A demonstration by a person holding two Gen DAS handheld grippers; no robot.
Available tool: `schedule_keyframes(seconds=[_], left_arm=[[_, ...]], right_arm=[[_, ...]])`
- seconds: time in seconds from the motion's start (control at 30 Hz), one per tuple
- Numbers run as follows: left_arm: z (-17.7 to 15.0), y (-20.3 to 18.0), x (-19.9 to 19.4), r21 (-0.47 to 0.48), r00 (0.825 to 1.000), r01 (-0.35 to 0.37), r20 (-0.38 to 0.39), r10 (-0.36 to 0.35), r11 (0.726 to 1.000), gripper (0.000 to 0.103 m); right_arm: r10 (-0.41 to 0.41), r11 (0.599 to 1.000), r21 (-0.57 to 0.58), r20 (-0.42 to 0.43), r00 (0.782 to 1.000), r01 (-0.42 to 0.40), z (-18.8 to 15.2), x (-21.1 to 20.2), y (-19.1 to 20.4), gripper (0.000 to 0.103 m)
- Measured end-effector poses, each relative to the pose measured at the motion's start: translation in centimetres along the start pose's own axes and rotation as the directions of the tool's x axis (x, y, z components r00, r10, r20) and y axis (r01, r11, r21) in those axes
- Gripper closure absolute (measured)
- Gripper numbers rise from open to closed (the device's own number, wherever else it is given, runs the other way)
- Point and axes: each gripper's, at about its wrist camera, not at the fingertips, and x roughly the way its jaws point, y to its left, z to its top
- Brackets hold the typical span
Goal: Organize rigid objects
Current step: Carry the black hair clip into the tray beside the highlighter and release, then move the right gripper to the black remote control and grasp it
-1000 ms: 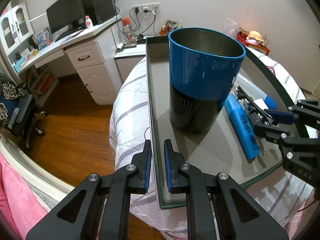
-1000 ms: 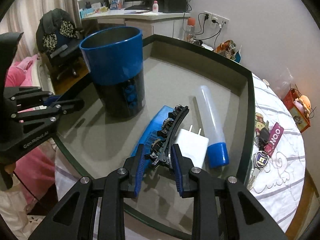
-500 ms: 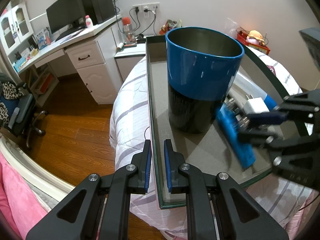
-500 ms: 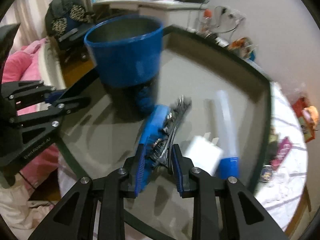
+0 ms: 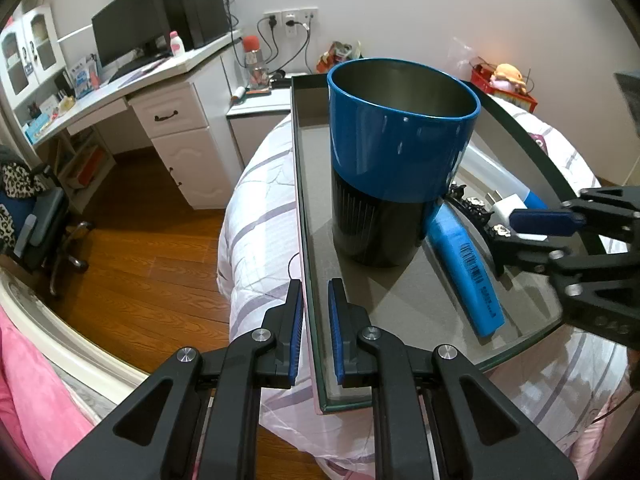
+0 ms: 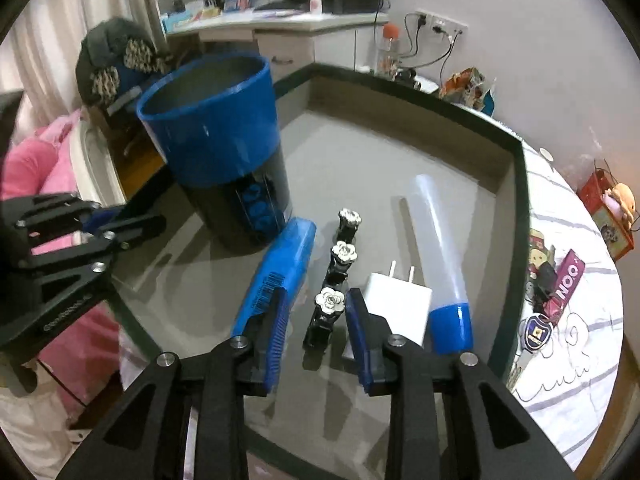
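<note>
A blue and black cup (image 5: 396, 160) (image 6: 224, 160) stands upright on the glass tray table (image 5: 400, 312) (image 6: 360, 152). Beside it lie a blue flat case (image 5: 464, 268) (image 6: 280, 268), a black hair clip with white flowers (image 6: 334, 276) (image 5: 476, 212), a white charger plug (image 6: 400, 300) (image 5: 506, 204) and a clear tube with a blue cap (image 6: 440, 256). My right gripper (image 6: 316, 336) (image 5: 520, 236) is open, its fingers either side of the clip's near end. My left gripper (image 5: 314, 336) is nearly shut, straddling the table's left rim, holding no object.
The table rests on a bed with a striped white quilt (image 5: 260, 200). Keys and a purple tag (image 6: 560, 284) lie on the quilt to the right. A white desk with a monitor (image 5: 132, 36) and a wooden floor (image 5: 140, 260) lie to the left.
My right gripper was shut on the hair clip, lifted it briefly, then opened; the clip now lies flat on the table between its fingers. The left gripper has not moved.
</note>
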Motion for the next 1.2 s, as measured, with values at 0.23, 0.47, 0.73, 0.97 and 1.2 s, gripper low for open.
schedule_keyframes(seconds=[0.23, 0.47, 0.73, 0.97, 1.2], left_arm=[[0.0, 0.0, -0.1, 0.001, 1.0, 0.001, -0.001, -0.001, 1.0, 0.092], [0.0, 0.0, -0.1, 0.002, 1.0, -0.001, -0.002, 0.001, 1.0, 0.092], [0.1, 0.0, 0.0, 0.005, 1.0, -0.005, -0.004, 0.005, 1.0, 0.092], [0.1, -0.1, 0.0, 0.008, 1.0, -0.015, -0.005, 0.015, 1.0, 0.092], [0.1, -0.2, 0.0, 0.01, 1.0, -0.019, -0.006, 0.019, 1.0, 0.092]], right_arm=[[-0.036, 0.997, 0.075, 0.15, 0.988, 0.025, -1.3, -4.9, -1.6, 0.061], [-0.15, 0.969, 0.229, 0.254, 0.955, 0.091, -4.5, -9.9, -5.8, 0.053], [-0.222, 0.939, 0.302, 0.174, 0.959, 0.163, -8.9, -10.5, -8.7, 0.052], [-0.139, 0.959, 0.26, 0.086, 0.987, 0.112, -12.6, -8.1, -7.0, 0.052], [-0.126, 0.969, 0.221, 0.048, 0.991, 0.113, -12.8, -5.8, -5.6, 0.052]])
